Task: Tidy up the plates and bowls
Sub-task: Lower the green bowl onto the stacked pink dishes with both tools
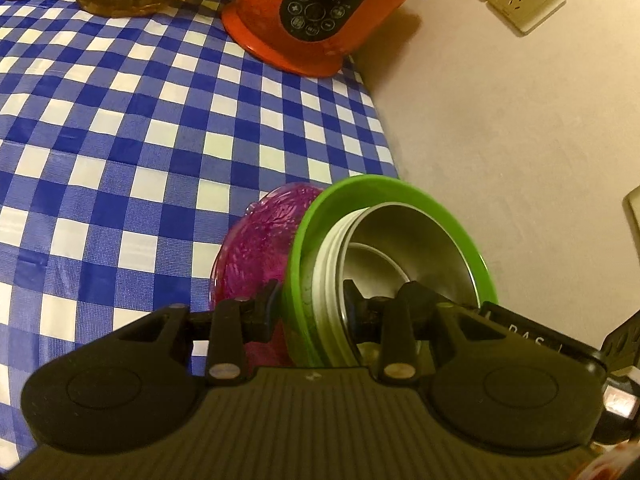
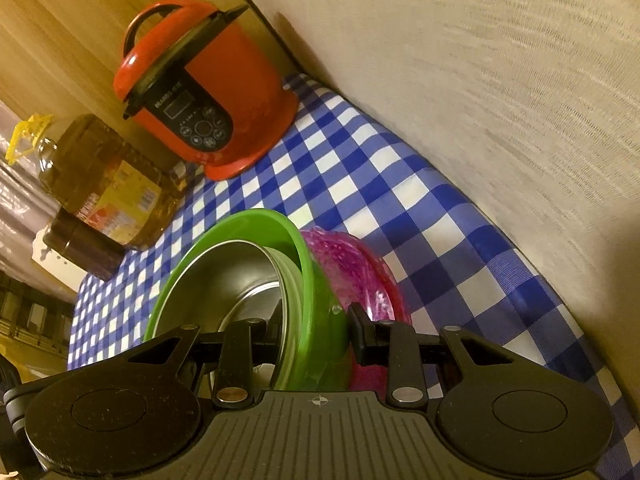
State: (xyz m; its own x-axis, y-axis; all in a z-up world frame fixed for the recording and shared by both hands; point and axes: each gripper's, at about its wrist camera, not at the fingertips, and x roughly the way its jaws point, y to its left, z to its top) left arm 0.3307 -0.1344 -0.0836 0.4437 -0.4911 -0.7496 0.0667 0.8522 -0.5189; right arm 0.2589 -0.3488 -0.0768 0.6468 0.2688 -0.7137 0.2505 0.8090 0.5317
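A stack of nested dishes stands tilted on edge above a blue-and-white checked tablecloth (image 1: 120, 128). The outermost piece is a green bowl (image 1: 400, 188), its rim bright and unbroken. Inside it sit white-rimmed dishes (image 1: 326, 264), edges close together, and inside those a steel bowl (image 1: 416, 240) with a polished, reflective interior. A smaller steel dish (image 1: 372, 264) shows within that one. Against the green bowl's outer underside lies a translucent pink plate (image 1: 256, 248) with a textured pattern, also tilted. Whether the stack's lower edge touches the cloth cannot be told. In the right wrist view the same order holds: steel bowl (image 2: 240, 276), green bowl (image 2: 312, 264), pink plate (image 2: 360, 272).
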